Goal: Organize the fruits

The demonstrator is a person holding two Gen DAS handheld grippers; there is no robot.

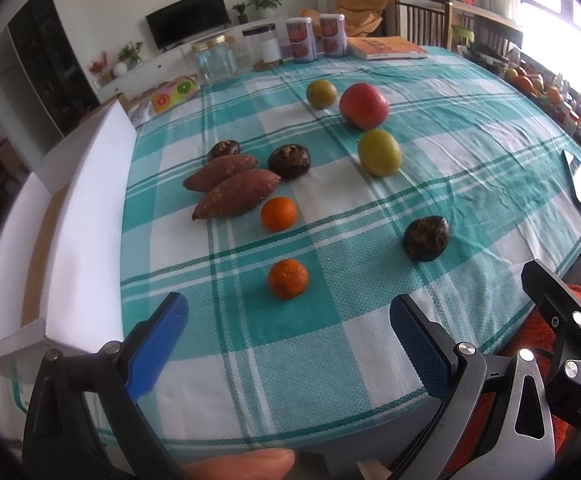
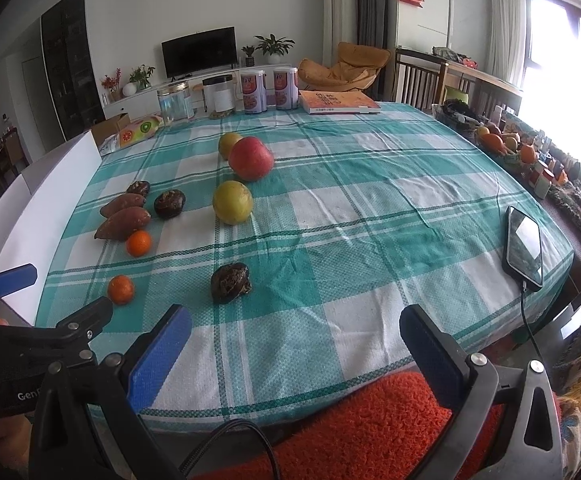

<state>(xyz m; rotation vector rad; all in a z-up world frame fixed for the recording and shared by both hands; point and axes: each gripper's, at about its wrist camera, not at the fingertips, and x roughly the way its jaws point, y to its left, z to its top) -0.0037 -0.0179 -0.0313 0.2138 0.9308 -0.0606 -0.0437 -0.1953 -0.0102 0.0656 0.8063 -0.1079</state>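
On the teal checked tablecloth (image 1: 470,152) lie two small oranges (image 1: 287,279) (image 1: 278,213), two sweet potatoes (image 1: 236,198), three dark brown round fruits (image 1: 426,237) (image 1: 289,161) (image 1: 223,149), a red apple (image 1: 363,105) and two yellow-green fruits (image 1: 379,153) (image 1: 321,94). My left gripper (image 1: 288,344) is open and empty, near the table's front edge, just short of the nearest orange. My right gripper (image 2: 294,356) is open and empty at the front edge, short of a dark fruit (image 2: 230,282). The left gripper also shows in the right wrist view (image 2: 50,292).
A white open box (image 1: 86,216) stands along the table's left edge. Jars (image 1: 216,60), two cans (image 1: 302,40) and a book (image 1: 386,49) line the far edge. A phone (image 2: 524,246) with a cable lies at the right. An orange cushion (image 2: 370,432) is below the front edge.
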